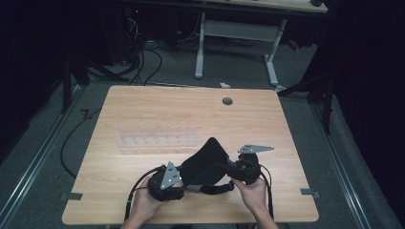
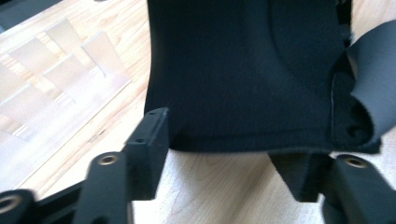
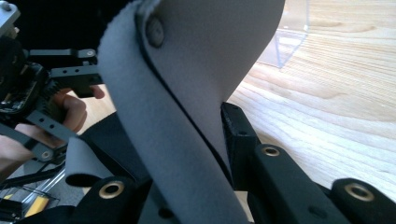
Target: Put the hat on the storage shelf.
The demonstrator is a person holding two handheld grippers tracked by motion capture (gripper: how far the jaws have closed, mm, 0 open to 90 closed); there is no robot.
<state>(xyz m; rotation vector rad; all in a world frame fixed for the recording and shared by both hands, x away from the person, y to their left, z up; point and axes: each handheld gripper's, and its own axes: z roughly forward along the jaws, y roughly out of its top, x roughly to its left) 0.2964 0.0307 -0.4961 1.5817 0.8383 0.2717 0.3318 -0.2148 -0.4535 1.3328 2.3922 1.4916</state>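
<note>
Near the front edge of the wooden table (image 1: 143, 105), just short of the clear plastic rack (image 1: 157, 140), the left gripper (image 1: 177, 180) has its jaws spread wide at the lower edge of the black fabric piece (image 1: 205, 160). To the right of the fabric, the right gripper (image 1: 228, 170) is clamped on its edge, lifting it off the wood.

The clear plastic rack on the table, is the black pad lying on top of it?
No: in the high view the black pad sits nearer the person, apart from the clear plastic rack.

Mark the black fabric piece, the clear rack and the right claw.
black fabric piece (image 1: 206, 160): high view, middle of the panel.
clear rack (image 1: 157, 140): high view, its flat base.
right claw (image 3: 187, 154): right gripper view, between its fingertips, at the fabric.
</note>
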